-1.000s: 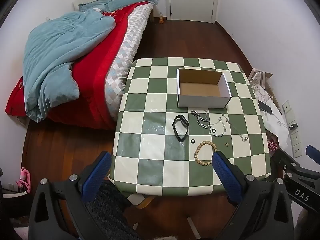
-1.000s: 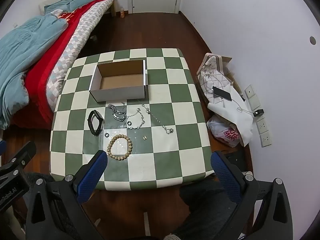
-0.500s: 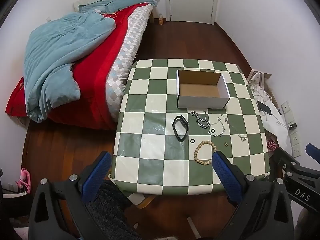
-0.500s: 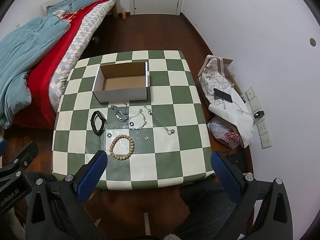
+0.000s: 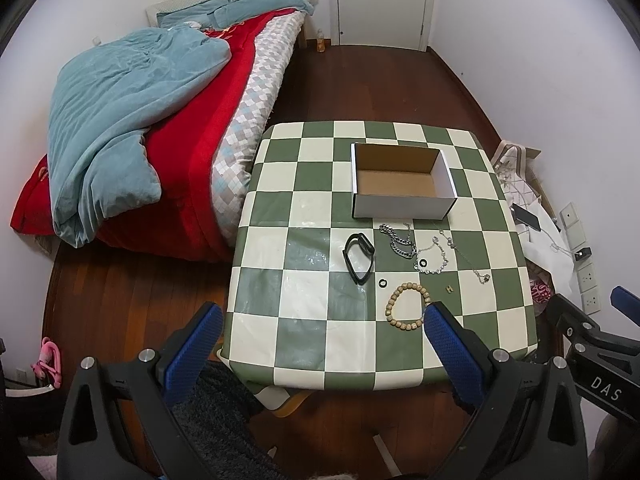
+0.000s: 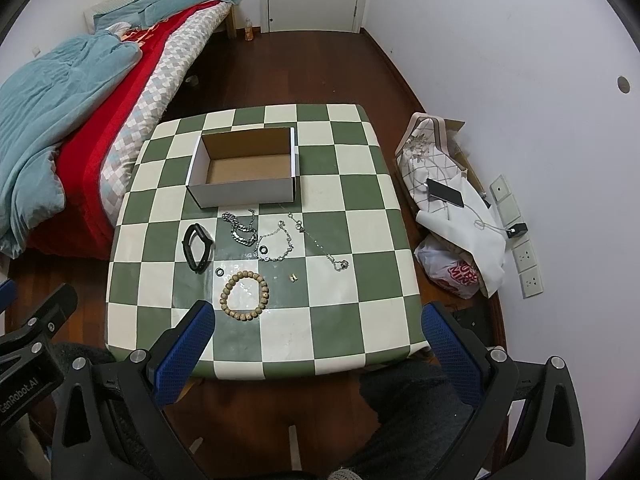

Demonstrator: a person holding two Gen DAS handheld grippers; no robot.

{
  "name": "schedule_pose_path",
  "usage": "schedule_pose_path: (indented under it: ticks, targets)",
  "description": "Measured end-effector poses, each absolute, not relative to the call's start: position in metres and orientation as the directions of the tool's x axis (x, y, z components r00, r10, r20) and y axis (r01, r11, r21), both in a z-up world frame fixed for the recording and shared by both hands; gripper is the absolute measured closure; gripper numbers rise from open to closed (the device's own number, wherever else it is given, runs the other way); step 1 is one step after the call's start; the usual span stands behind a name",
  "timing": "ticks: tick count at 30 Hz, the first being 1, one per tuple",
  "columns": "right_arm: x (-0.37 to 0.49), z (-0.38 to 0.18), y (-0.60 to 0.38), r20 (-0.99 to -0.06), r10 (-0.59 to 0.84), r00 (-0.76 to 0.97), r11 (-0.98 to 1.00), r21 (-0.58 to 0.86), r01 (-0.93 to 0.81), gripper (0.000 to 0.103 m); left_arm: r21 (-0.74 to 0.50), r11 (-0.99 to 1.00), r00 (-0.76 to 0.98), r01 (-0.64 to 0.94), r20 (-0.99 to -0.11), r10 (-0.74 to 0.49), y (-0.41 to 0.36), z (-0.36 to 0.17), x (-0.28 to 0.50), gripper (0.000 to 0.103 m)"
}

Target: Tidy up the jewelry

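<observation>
Left gripper [image 5: 320, 336] agape | bead bracelet [image 5: 407, 307] just ahead, untouched

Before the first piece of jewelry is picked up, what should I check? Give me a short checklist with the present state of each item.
1. Cardboard box open and with nothing inside: ok.
2. Left gripper open, holding nothing: ok.
3. Right gripper open, holding nothing: ok.
4. Bead bracelet lies apart from the other pieces, free to grasp: ok.
5. Silver chains separate from each other: not ok, they overlap.
6. Grippers at the table: not ok, both are short of its near edge.
</observation>
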State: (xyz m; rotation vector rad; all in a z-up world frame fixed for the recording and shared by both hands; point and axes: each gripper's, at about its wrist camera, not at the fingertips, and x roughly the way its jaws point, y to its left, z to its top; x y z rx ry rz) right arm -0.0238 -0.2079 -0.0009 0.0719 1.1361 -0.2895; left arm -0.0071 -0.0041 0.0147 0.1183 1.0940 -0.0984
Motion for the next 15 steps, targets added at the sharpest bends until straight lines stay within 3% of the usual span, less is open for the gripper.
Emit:
schedule_pose_path:
  ticks: [15]
  targets:
    - [-0.0251, 0.0026, -0.2060, -0.900, -0.191, 0.391, 0.960, -0.089, 0.265, 0.000, 0.043, 0.990, 0.459, 0.137, -0.888, -0.024, -0.0013, 0.0166, -0.0081, 0.000]
